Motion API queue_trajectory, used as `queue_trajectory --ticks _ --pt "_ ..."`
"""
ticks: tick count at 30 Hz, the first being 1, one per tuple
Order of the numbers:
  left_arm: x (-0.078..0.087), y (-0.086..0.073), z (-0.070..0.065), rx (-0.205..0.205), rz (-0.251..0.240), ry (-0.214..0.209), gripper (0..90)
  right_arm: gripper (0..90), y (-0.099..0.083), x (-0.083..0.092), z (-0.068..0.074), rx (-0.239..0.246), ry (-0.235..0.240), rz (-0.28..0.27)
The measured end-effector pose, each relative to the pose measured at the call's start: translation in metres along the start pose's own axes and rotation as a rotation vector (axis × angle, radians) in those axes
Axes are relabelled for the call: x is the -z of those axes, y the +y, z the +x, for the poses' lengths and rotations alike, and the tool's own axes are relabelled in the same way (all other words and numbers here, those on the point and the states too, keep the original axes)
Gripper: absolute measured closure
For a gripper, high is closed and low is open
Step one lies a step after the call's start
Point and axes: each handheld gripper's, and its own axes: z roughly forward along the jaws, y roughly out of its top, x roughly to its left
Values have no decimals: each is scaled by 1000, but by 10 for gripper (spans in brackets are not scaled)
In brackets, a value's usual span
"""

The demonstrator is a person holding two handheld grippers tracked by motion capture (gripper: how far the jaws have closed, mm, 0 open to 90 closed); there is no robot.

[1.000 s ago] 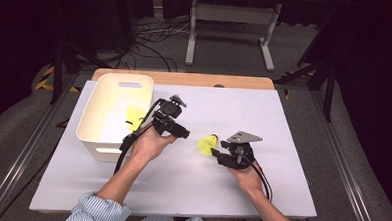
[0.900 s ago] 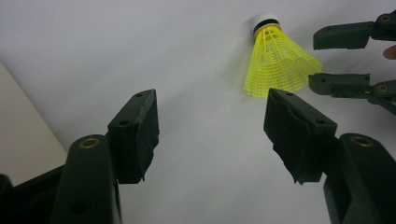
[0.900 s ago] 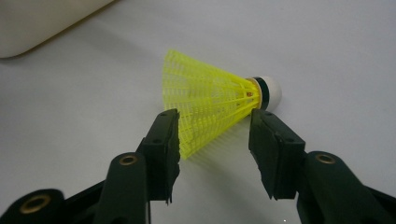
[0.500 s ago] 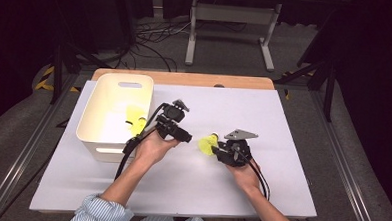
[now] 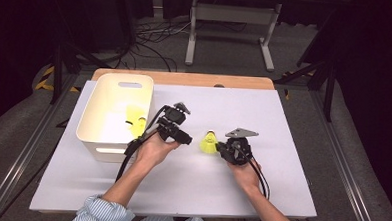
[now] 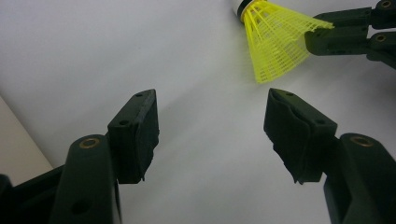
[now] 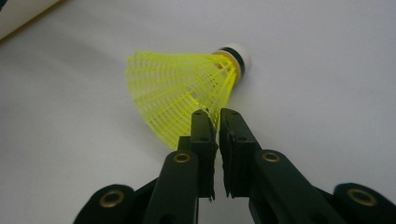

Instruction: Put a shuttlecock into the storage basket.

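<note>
It looked like a lab or recording studio. A white-topped table [image 5: 283, 124] stood on grey carpet among dark surroundings, with loose cables [image 5: 157, 36] and a metal stand [image 5: 230, 22] on the floor behind it.

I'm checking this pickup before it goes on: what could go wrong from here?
The right gripper, whose jaws have just been closing, pinches only the thin rim of the yellow shuttlecock skirt; the mesh could crumple or slip out when lifted. The open left gripper sits close by and could bump it.

Shuttlecock [image 5: 209, 142] right of bin [image 5: 100, 135]
</note>
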Motion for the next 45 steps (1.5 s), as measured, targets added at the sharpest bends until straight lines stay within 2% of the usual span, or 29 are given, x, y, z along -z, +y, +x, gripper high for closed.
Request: queue_trajectory --ticks 4,13,23,38,45 --pt "-2 0 0 -9 7 4 361 884 0 -1 -2 -17 0 4" --pt "-3 -2 0 -11 10 0 361 897 4 0 0 -15 9 1" --pt "-2 -5 -2 -13 3 -9 364 899 17 2 9 20 21 -5" --pt "-7 -10 -3 -23 16 -38 388 900 34 -5 27 66 38 8" --pt "-11 -12 -1 -15 26 -41 416 900 39 -6 35 80 50 14"
